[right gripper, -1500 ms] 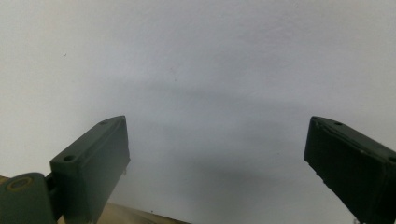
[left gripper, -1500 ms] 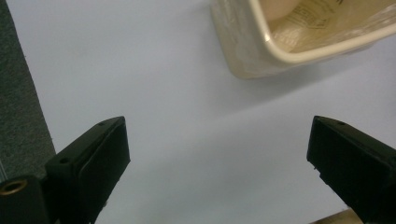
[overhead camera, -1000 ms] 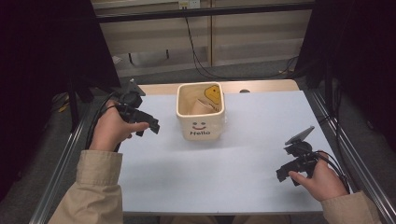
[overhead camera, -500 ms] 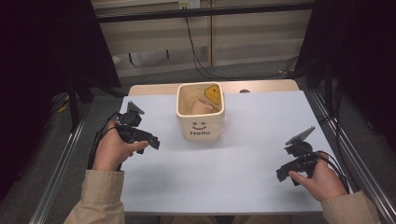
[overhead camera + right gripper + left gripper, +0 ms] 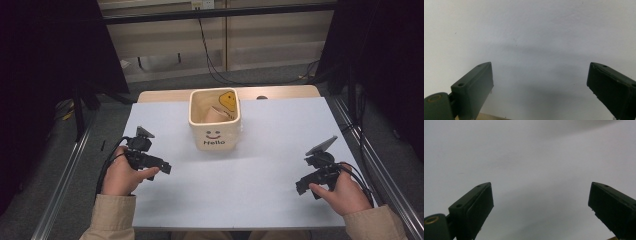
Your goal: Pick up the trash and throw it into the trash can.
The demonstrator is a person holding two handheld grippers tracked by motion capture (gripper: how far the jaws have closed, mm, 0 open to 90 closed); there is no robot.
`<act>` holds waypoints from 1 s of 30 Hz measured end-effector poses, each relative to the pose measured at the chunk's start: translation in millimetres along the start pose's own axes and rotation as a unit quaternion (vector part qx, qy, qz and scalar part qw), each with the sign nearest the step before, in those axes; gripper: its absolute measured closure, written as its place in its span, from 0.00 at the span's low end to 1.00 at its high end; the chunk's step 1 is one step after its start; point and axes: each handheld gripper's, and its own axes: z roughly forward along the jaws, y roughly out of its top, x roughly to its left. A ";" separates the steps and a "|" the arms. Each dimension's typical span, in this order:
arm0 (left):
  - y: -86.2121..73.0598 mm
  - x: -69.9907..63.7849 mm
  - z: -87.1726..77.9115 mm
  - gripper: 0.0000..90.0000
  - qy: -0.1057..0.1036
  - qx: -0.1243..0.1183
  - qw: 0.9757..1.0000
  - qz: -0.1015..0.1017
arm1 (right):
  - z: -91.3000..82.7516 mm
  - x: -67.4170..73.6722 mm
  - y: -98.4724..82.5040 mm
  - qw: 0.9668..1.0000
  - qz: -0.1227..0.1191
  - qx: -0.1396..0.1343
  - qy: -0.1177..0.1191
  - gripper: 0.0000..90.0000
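A cream square container (image 5: 215,122) with a smiley face and the word "Hello" stands at the back middle of the white table (image 5: 240,175); a tan object and a yellow smiley item lie inside it. My left gripper (image 5: 164,168) rests low at the table's left side, in front and to the left of the container, pointing right. Its jaws stand wide open in the left gripper view (image 5: 540,207), with bare table between them. My right gripper (image 5: 301,186) sits near the front right, also open (image 5: 540,87) and holding nothing.
Metal rails (image 5: 65,180) run along both sides of the table. A wooden strip (image 5: 280,92) edges the far side, with a dark floor and cables behind it.
My left gripper has come down and back toward the front left, away from the container. The right gripper has stayed in place.
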 end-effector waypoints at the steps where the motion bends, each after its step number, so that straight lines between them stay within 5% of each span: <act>1: 0.0 0.0 0.0 0.06 0.000 0.000 1.000 0.000 | -0.1 -0.1 0.0 1.000 -0.001 0.000 0.000 0.07; 12: -20.6 1.9 17.4 0.06 0.001 0.033 0.999 -0.006 | 2.5 1.4 -0.9 1.000 0.002 0.005 0.000 0.08; 19: -33.0 10.3 25.5 0.06 0.016 0.033 0.999 -0.033 | 2.3 -1.1 -1.5 1.000 0.003 -0.001 0.002 0.07; 30: -47.9 19.1 33.8 0.06 0.024 0.037 0.998 -0.034 | 4.6 -0.6 -2.5 1.000 0.004 0.003 0.001 0.08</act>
